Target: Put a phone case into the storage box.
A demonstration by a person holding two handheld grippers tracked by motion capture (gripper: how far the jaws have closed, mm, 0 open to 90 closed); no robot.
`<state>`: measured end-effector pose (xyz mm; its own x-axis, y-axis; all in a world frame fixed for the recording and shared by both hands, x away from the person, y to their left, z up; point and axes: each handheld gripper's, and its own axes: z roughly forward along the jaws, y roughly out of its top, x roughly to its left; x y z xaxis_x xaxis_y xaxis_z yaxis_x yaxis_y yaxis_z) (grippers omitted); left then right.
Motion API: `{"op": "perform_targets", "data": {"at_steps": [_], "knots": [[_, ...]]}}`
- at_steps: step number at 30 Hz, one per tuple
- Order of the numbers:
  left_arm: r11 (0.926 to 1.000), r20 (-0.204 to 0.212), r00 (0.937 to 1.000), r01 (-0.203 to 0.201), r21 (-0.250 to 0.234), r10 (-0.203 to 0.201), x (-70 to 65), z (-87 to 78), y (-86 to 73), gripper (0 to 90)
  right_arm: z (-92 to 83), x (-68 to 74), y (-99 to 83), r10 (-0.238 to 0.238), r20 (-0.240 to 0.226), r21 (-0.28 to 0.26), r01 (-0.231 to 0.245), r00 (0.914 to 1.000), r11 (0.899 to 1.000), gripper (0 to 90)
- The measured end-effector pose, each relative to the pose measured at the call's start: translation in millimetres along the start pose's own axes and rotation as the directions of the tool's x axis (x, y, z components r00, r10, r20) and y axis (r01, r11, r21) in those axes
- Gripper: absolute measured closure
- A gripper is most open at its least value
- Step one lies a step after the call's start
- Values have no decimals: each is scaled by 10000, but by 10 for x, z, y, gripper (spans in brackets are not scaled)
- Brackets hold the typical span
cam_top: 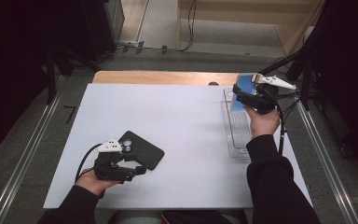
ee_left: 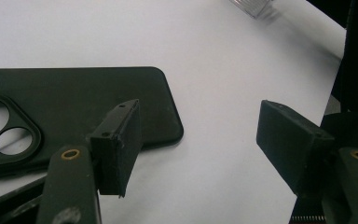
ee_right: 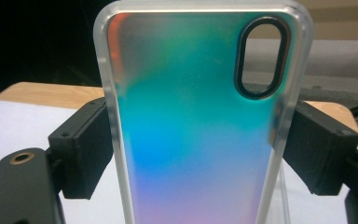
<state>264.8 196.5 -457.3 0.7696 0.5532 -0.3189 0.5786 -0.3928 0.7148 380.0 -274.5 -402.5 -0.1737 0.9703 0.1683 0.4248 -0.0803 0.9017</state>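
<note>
At about two o'clock on the table (cam_top: 177,116), the right gripper (cam_top: 248,95) clamps an iridescent phone case (ee_right: 196,130) over the clear rack (cam_top: 235,135) (not yet slotted, by my reading). At seven o'clock the left gripper (cam_top: 129,164), jaws apart, rests beside the black case (cam_top: 142,150), which waits untouched.

Two phone cases are on view, one black (cam_top: 140,149) lying at seven o'clock on the table and one iridescent (cam_top: 242,91) at two o'clock, along with one clear tray (cam_top: 235,135) at three o'clock, one white sheet (cam_top: 177,121), and two grippers, left (cam_top: 133,163) and right (cam_top: 242,93).
</note>
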Motion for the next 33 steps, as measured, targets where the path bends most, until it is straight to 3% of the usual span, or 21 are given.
{"op": "perform_targets", "data": {"at_steps": [4,7,10,13,16,22,33], "knots": [[10000,-22,10000,-1,-20,1,0,0,0,312,141,-51,-24,31,330,-8,-31,9994,10000,148],[10000,-54,10000,-14,-2,14,5,-5,1,312,250,-92,-16,191,168,242,-195,9997,9995,148],[10000,-34,10000,-3,-6,3,9,-9,1,312,335,-111,-10,-52,427,181,44,9991,9998,148],[10000,-30,10000,24,-25,-24,9,-4,0,312,411,-146,-18,189,398,-10,-188,9990,9998,147],[10000,-80,10000,-10,-4,10,4,1,-5,312,480,-172,-32,573,227,155,-577,9981,9982,147],[10000,-25,10000,-16,59,16,11,7,-5,312,641,-169,-116,-21,709,382,-6,9975,9993,146],[10000,-46,10000,50,10,-50,25,1,-9,312,924,-235,-111,241,998,715,-313,9947,9969,143]]}}
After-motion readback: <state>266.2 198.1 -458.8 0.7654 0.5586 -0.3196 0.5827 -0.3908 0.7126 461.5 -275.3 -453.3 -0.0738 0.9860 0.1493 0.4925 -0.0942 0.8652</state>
